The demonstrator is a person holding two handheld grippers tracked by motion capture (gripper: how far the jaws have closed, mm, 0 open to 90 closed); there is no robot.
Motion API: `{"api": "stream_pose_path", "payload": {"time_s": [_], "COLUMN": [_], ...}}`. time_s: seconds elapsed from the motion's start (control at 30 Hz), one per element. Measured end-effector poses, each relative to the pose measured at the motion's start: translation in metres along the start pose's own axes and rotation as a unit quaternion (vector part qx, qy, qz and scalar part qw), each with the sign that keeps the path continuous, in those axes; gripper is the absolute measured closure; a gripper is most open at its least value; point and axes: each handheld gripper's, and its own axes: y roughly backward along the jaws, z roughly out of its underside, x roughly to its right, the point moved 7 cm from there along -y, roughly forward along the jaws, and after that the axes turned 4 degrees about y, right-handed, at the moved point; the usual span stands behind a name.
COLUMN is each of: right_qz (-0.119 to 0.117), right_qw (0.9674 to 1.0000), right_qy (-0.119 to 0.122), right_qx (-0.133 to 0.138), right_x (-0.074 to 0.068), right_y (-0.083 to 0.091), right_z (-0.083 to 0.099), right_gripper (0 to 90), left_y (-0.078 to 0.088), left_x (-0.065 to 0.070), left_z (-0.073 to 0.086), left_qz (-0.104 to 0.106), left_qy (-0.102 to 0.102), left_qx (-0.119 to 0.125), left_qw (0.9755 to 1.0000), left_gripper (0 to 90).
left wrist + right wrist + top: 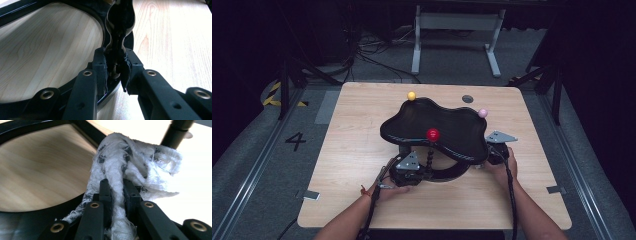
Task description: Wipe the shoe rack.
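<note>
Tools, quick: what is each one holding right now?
Left tool: closed on the black beaded post of the stand.
Right tool: closed on a bunched white cloth.

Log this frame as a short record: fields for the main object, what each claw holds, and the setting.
main object: black stand with a wavy-edged top tray, a ring base and twisted posts topped by a red ball, a yellow ball and a pink ball
left claw: shut on a black twisted post just above the ring base
right claw: shut on a white cloth, held against the stand's base
setting: light wooden table, dark room, cables on the floor behind
</note>
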Motion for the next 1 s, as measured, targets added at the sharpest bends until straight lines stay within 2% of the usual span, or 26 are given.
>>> {"api": "stream_pose_path", "payload": {"time_s": [0.07,0.27,0.33,0.47,0.6,0.7,0.83,0.93,1.0], "right_qz": [0.001,0.009,0.012,0.018,0.016,0.008,-0.01,-0.026,-0.027], "right_qw": [1.0,0.9998,0.9997,0.9997,0.9997,0.9997,0.9998,0.9995,0.9992], "right_qy": [0.004,-0.016,-0.016,-0.006,-0.016,-0.016,-0.003,-0.004,0.015], "right_qx": [-0.002,-0.008,-0.013,-0.014,-0.011,-0.017,-0.018,-0.019,-0.024], "right_x": [0.001,0.012,0.015,0.016,0.016,0.013,0.001,-0.007,-0.014], "right_y": [0.0,-0.003,-0.004,-0.006,-0.005,-0.003,0.005,0.012,0.017], "right_z": [0.0,-0.001,-0.001,-0.002,-0.001,0.0,0.003,0.006,0.008], "right_gripper": [80.4,80.0,79.8,79.7,79.7,79.8,79.8,79.8,79.8], "left_y": [0.0,0.0,0.0,0.0,0.0,0.0,0.0,0.0,0.0], "left_x": [0.0,0.0,0.0,0.0,0.0,0.0,0.0,0.0,0.001], "left_z": [0.0,0.0,0.0,0.0,0.0,0.0,0.0,0.0,0.0], "left_qz": [0.0,0.0,-0.001,0.0,-0.002,-0.004,-0.005,-0.005,-0.006], "left_qy": [-0.001,-0.001,0.0,0.0,-0.004,-0.004,-0.003,-0.002,-0.001], "left_qx": [-0.002,0.0,0.0,0.0,-0.001,-0.001,-0.001,-0.001,0.0], "left_qw": [1.0,1.0,1.0,1.0,1.0,1.0,1.0,1.0,1.0], "left_gripper": [75.4,75.4,75.5,75.4,75.4,75.5,75.5,75.5,75.5]}}
